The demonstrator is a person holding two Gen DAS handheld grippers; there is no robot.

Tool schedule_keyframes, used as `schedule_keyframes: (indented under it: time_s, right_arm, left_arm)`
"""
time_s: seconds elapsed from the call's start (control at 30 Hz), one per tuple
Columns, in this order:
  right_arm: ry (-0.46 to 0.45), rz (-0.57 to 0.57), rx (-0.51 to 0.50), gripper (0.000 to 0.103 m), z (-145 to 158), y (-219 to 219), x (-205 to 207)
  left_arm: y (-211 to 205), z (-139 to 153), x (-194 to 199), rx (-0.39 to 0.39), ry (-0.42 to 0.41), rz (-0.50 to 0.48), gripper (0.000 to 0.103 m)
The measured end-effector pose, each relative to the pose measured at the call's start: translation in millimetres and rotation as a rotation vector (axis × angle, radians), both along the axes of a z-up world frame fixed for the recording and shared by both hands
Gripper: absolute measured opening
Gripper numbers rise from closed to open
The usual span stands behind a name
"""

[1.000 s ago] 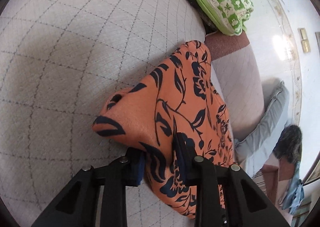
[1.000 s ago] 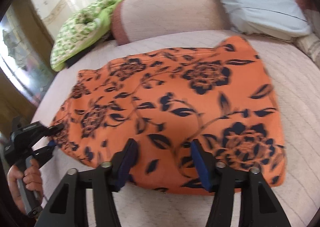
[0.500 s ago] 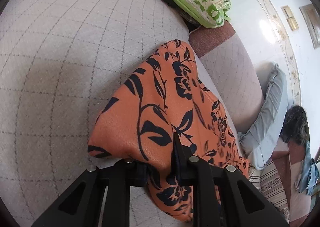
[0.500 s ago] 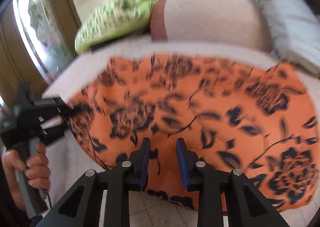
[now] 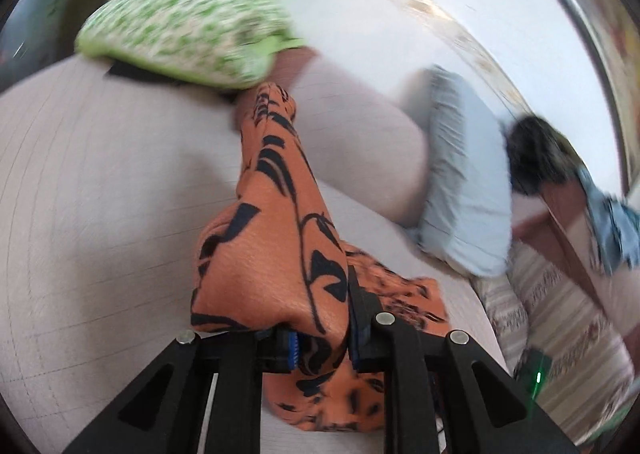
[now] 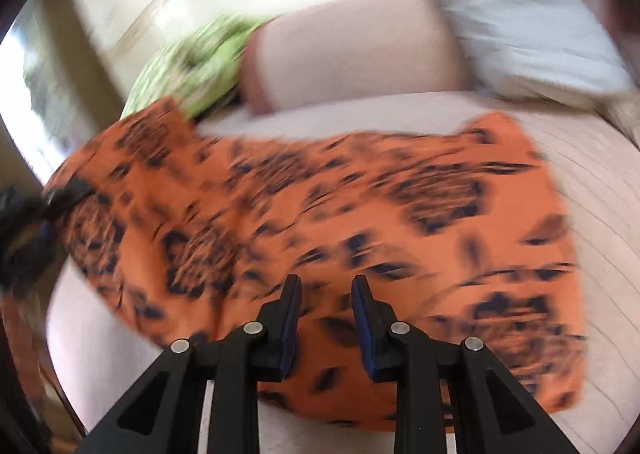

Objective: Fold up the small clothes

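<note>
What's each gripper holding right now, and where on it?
Both hold the orange floral garment: left gripper pinches its left edge, right gripper its near edge.

The cloth (image 5: 280, 254) is orange with a black print of flowers, leaves and vines, and it lies on a pale beige bed (image 5: 100, 214) quilted in thin dark lines. At 11 o'clock in the left view sits a white cushion (image 5: 180, 42) patterned in bright green; at 3 o'clock a plain light-blue pillow (image 5: 464, 190). The tongs (image 6: 326, 318) are black with blue pads (image 6: 366, 330).
</note>
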State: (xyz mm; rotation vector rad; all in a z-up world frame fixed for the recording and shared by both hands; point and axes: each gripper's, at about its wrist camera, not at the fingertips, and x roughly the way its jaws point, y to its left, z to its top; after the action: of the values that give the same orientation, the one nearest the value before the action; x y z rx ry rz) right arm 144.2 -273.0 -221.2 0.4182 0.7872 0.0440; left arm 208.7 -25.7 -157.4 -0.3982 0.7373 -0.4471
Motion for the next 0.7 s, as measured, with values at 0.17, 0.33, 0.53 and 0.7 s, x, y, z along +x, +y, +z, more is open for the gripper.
schedule_keyframes:
  time_s: [0.17, 0.33, 0.53, 0.7]
  right_arm:
    - [-0.057, -0.173, 0.084, 0.028, 11.3, -71.6, -27.4]
    - [-0.070, -0.314, 0.122, 0.028, 9.9, -139.8, -57.6]
    - [-0.029, -0.439, 0.261, 0.031, -7.9, -196.9, -79.2]
    - [-0.034, -0.427, 0.303, 0.031, -7.0, -202.9, -74.8]
  left_arm:
    - [-88.6, 20.5, -23.5, 0.116, -0.064, -0.138, 0.018]
    - [-194.5, -8.2, -44.7, 0.262, -0.063, -0.289, 0.025]
    - [-240.1, -53.9, -54.1, 0.284, 0.152, -0.452, 0.041]
    - [-187.7, 7.3, -78.7, 0.317, -0.117, -0.423, 0.080]
